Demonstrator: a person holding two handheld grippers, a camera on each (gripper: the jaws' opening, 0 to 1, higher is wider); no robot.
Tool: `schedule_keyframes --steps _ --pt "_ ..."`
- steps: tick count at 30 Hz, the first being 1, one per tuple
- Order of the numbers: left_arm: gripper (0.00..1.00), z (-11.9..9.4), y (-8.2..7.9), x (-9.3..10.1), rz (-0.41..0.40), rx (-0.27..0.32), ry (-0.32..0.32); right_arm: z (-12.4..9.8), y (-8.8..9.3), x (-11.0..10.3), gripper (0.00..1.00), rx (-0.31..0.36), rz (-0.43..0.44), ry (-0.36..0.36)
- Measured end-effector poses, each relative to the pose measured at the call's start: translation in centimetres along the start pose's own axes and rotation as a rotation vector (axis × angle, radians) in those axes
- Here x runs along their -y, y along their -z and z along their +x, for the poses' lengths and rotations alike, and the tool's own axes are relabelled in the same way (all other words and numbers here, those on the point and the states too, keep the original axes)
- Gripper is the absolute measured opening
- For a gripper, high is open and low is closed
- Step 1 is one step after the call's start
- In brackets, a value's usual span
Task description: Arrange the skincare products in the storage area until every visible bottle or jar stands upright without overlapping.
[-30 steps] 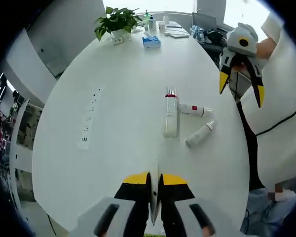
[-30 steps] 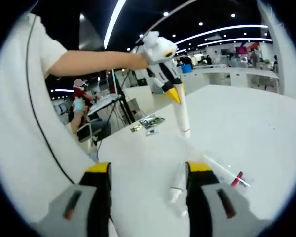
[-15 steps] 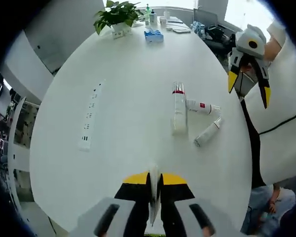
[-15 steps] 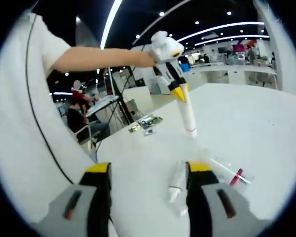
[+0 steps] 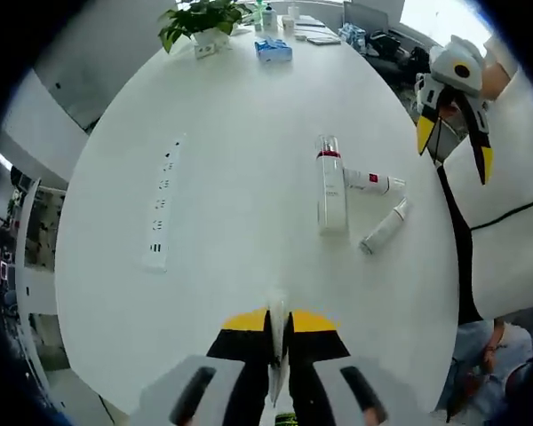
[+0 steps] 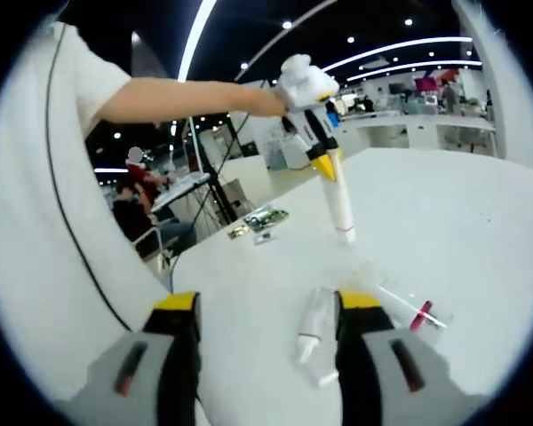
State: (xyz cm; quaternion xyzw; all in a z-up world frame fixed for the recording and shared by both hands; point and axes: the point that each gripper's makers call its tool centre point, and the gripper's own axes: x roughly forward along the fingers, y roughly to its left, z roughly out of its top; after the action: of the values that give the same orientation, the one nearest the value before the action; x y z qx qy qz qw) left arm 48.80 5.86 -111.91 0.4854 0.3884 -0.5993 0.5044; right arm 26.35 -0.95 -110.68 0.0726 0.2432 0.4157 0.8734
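the left tongs [image 6: 329, 169] have lifted higher since a second ago, pinched shut on a white tube [image 6: 340, 209] hanging tip-down above the bench [image 5: 231, 177]. the right tongs [image 5: 455, 151] gape wide, holding nothing. three bottles lie flat: a tall bottle [image 5: 330, 186], with a small tube [image 5: 371, 182] and another tube [image 5: 385, 227] just beside it.

Three white skincare tubes [image 5: 332, 185] lie clustered near the round white table's [image 5: 231, 142] right edge; the tabletop between them and the white power strip [image 5: 160, 213] is open.
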Motion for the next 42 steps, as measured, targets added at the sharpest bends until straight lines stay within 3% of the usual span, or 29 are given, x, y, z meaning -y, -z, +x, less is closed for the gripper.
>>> schedule_keyframes --steps 13,29,42 --pt "0.04 0.9 0.0 -0.9 0.037 -0.085 0.001 -0.6 -0.2 0.6 0.59 0.022 0.024 0.017" --pt "0.05 1.0 -0.9 -1.8 0.049 -0.085 -0.003 -1.1 -0.1 0.7 0.59 0.018 0.026 0.032" --pt "0.05 1.1 -1.0 -1.8 -0.091 -0.049 -0.057 -1.0 -0.2 0.5 0.59 0.012 0.02 0.031"
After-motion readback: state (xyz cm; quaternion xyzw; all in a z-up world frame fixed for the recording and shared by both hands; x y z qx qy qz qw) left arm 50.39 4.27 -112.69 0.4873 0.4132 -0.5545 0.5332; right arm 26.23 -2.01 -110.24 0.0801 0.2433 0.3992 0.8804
